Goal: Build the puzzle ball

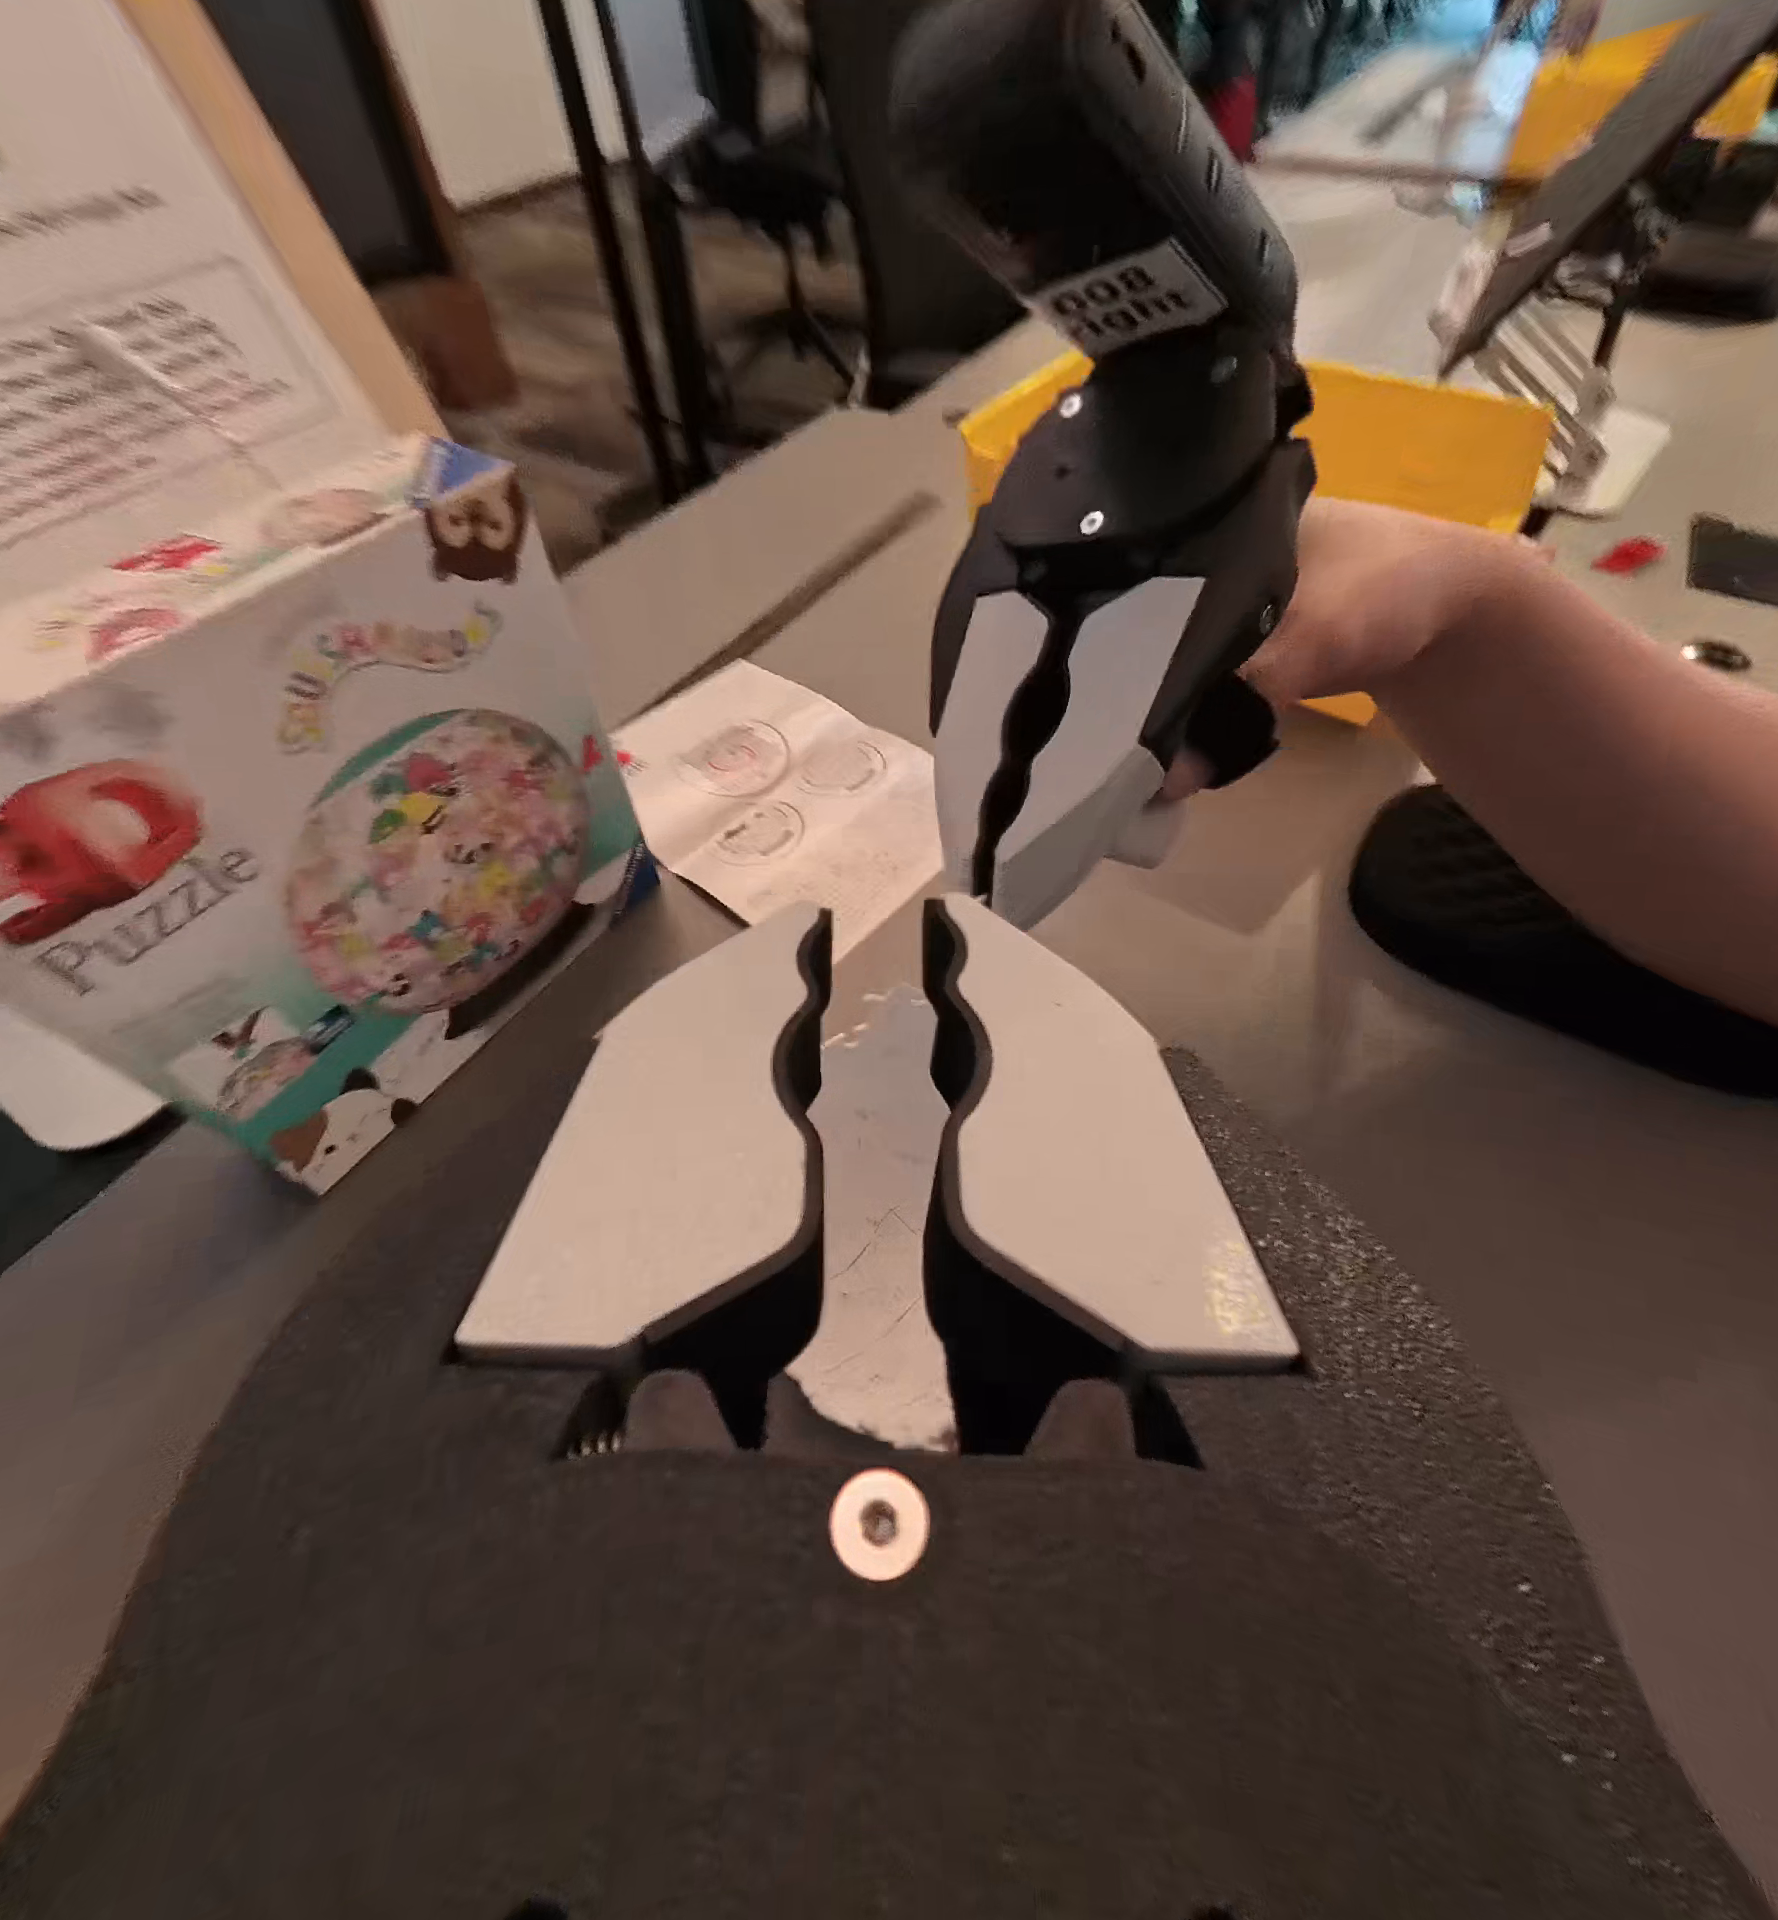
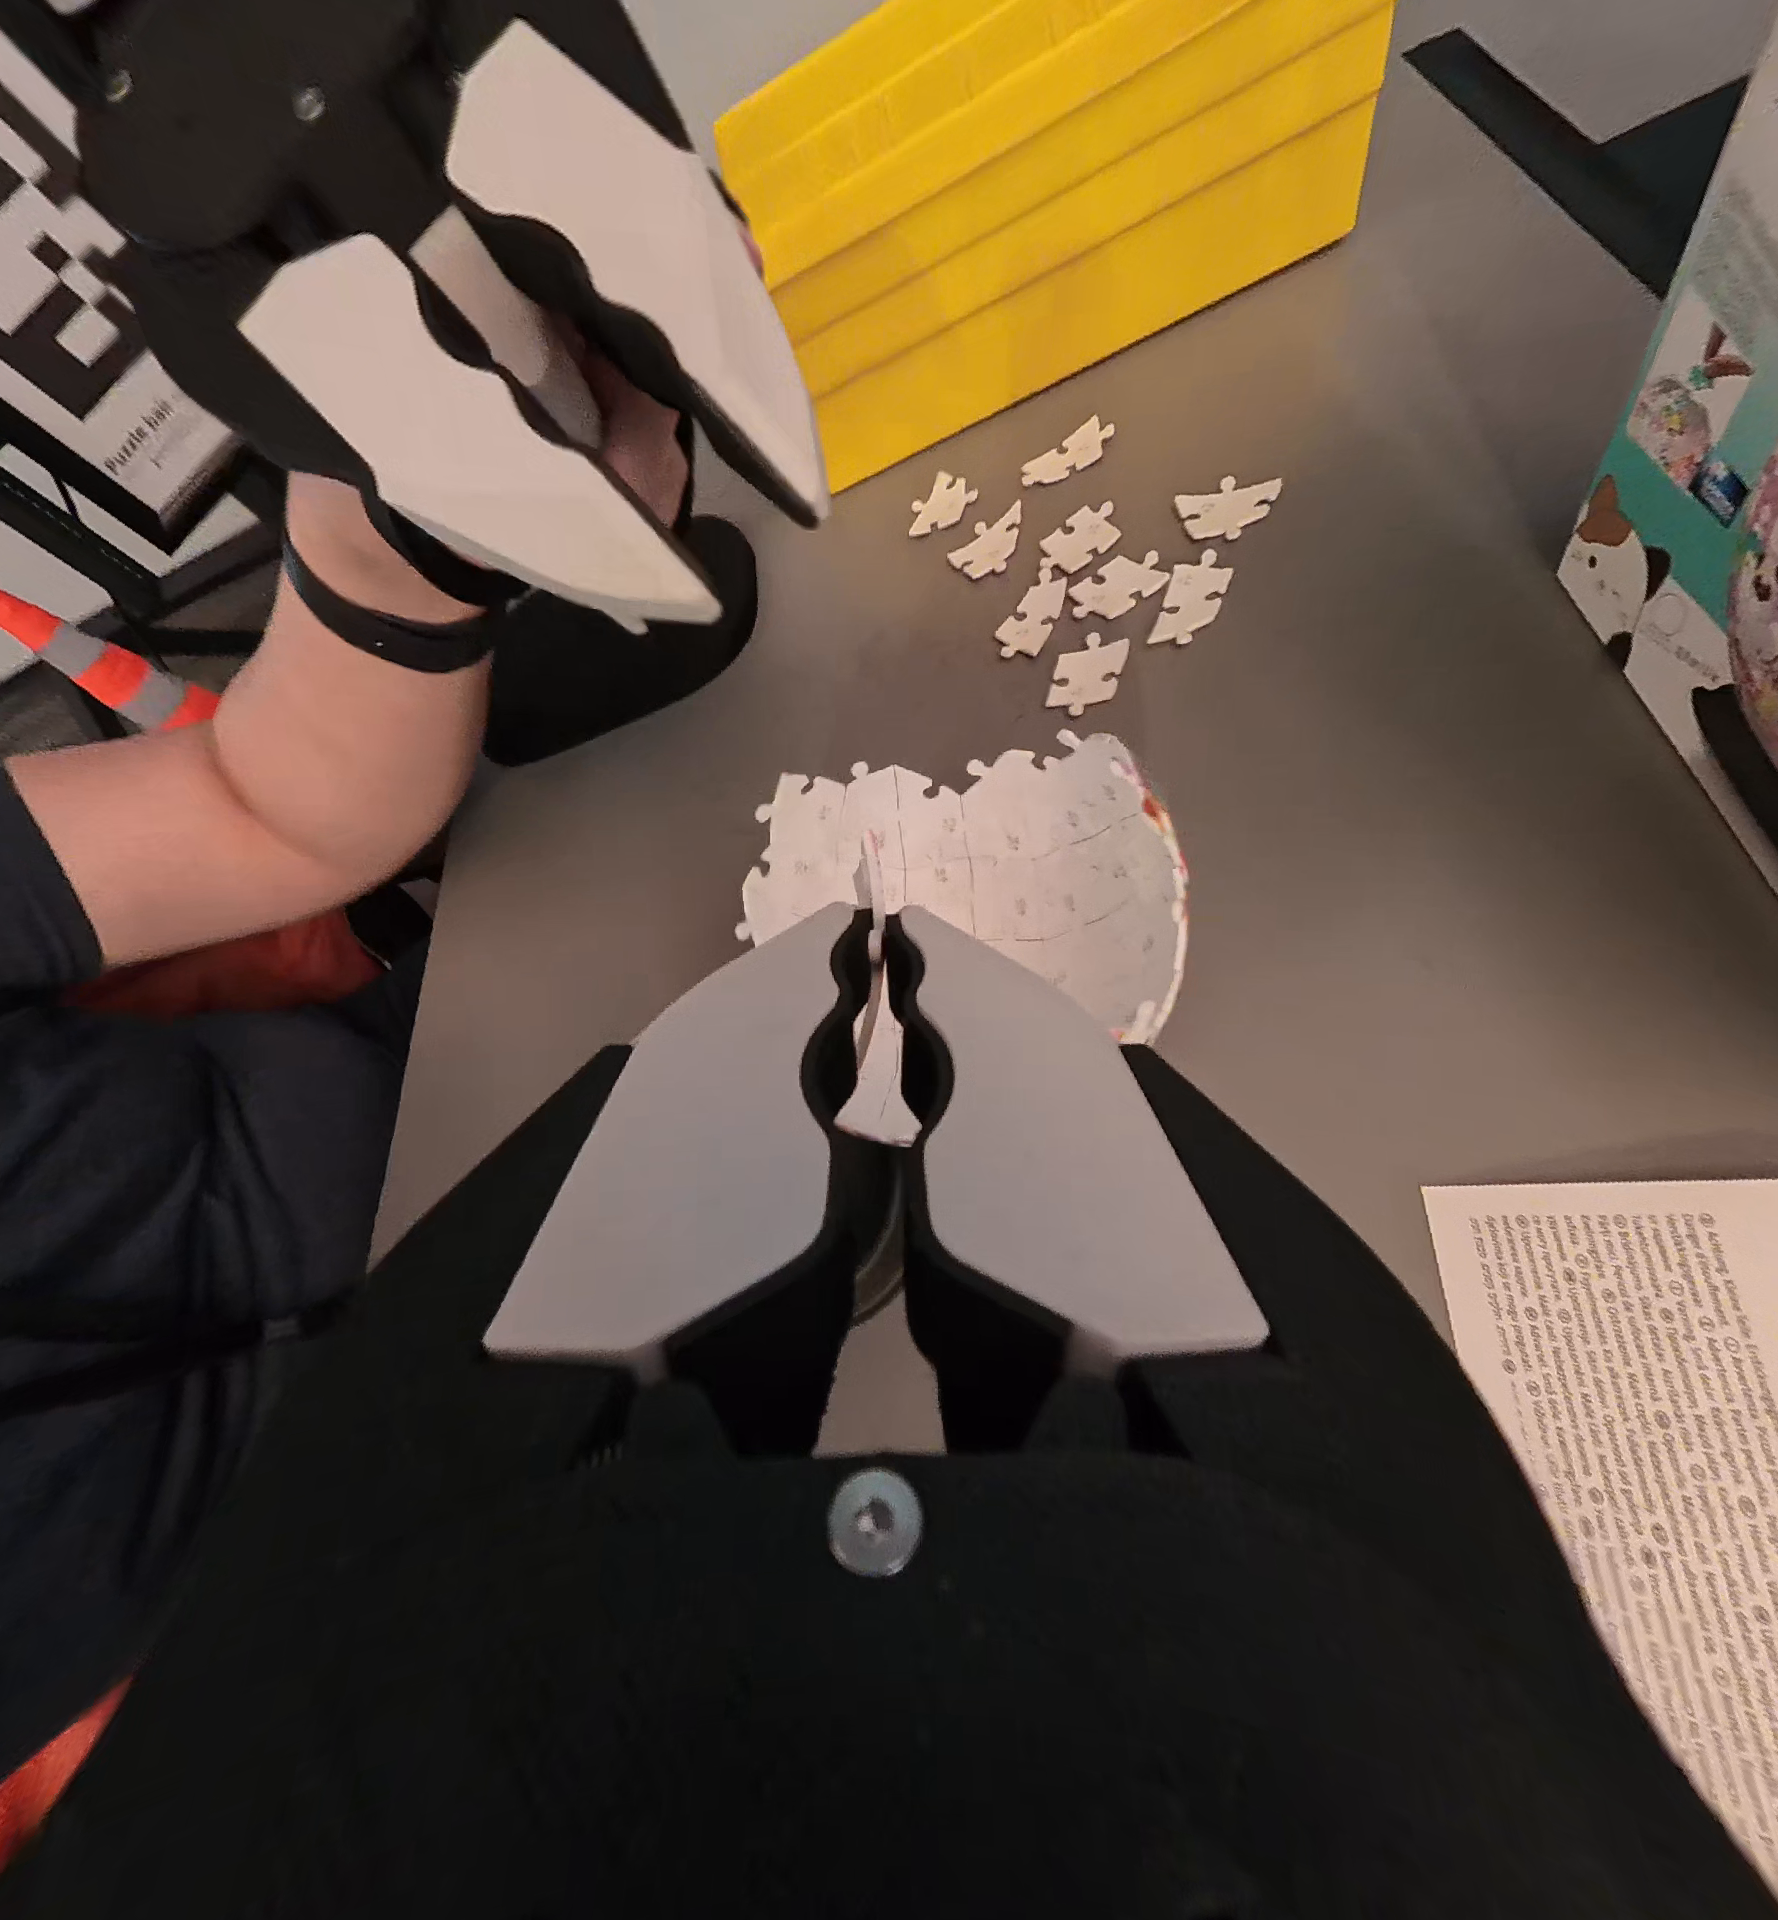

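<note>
**Right gripper pinches a puzzle piece over the half-built ball**

Grey counter carries loose white puzzle pieces, a yellow bin beyond them, and the puzzle box. Nearest lies the partly built puzzle ball, inside up. The right gripper has its jaws closed on one piece. The left gripper has its jaws parted, holding nothing.

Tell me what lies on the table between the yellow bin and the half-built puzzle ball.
A scatter of loose white puzzle pieces lies between the yellow bin and the half-built puzzle ball, seen in the right wrist view.
</note>
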Tool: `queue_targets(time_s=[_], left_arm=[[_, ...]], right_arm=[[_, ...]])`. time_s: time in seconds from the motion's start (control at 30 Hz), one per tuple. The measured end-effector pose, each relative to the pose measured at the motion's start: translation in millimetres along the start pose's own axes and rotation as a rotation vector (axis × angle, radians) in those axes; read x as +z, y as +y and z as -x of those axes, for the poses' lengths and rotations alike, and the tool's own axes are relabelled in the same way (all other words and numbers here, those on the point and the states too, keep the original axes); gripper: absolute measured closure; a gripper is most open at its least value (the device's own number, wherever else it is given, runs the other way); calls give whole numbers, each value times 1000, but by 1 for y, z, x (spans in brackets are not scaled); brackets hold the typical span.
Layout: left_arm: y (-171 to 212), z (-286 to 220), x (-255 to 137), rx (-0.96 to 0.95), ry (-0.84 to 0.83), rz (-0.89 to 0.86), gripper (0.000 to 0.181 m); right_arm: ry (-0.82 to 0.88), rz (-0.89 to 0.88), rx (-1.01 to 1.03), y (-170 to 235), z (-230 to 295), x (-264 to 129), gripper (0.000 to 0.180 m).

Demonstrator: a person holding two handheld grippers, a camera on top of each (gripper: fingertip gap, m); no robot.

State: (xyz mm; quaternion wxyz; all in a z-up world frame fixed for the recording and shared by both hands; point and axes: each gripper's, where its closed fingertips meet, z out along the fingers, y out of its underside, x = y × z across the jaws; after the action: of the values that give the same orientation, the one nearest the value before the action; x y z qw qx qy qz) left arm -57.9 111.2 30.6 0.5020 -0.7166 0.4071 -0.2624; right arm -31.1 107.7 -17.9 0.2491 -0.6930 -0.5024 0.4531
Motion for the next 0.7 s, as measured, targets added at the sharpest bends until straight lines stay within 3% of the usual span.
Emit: queue_targets(time_s=[0.2, 0.7], left_arm=[[-8, 12, 30, -55, 69, 27, 167], [29, 10, 35, -146, 349, 114, 155]], right_arm=[[-18, -131, 87, -11, -15, -7, 176], [-71, -522, 120, -48, -27, -13, 177]])
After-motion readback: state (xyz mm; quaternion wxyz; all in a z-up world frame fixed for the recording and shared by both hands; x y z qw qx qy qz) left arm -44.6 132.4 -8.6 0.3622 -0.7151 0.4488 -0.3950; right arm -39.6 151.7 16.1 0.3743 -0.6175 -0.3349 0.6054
